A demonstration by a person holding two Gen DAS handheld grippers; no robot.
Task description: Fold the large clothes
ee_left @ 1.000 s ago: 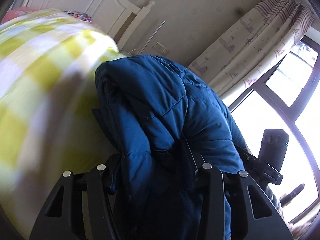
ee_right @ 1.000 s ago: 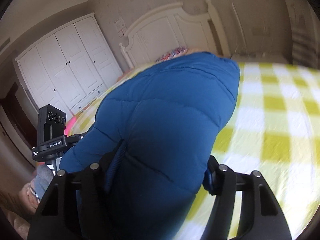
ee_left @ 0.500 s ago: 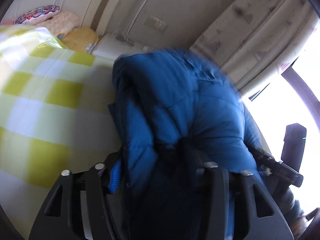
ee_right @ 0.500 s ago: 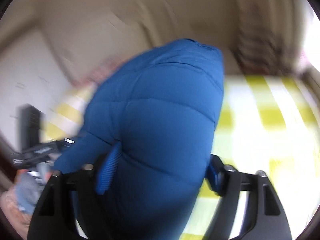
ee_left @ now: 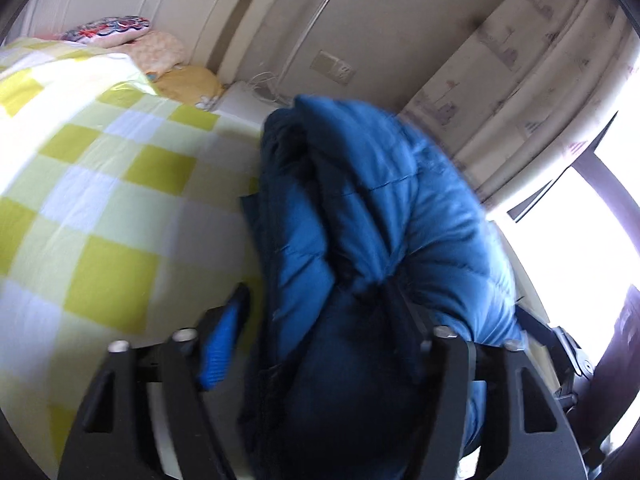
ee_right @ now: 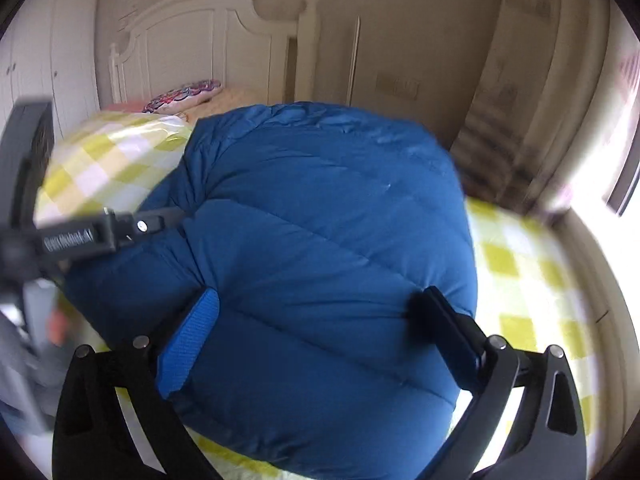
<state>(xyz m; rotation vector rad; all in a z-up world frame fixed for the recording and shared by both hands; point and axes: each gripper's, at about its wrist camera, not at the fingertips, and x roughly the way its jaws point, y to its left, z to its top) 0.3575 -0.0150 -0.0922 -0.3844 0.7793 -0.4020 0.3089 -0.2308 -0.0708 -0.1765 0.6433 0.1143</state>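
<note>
A blue puffer jacket (ee_left: pixel 360 240) is bunched and folded over, held above a bed with a yellow and white checked cover (ee_left: pixel 100 208). My left gripper (ee_left: pixel 316 320) has the jacket's thick fold between its fingers; a gap shows beside the left blue pad (ee_left: pixel 222 344). In the right wrist view the jacket (ee_right: pixel 320 248) fills the middle. My right gripper (ee_right: pixel 316 320) holds a wide padded bulge between its blue pad (ee_right: pixel 188 340) and black finger (ee_right: pixel 448 332). The left gripper's body (ee_right: pixel 80 236) shows at the left of that view.
A white headboard (ee_right: pixel 208 40) and pillows (ee_right: pixel 180 94) stand at the bed's far end. Curtains (ee_left: pixel 520 80) and a bright window (ee_left: pixel 580 240) lie to the right. White wardrobe doors (ee_right: pixel 24 72) are at far left. The bed cover (ee_right: pixel 520 280) extends to the right.
Both grippers have swung with the jacket, toward the headboard and curtain side. The jacket now sits lower over the cover. The left gripper's left pad has come into sight beside the fabric.
</note>
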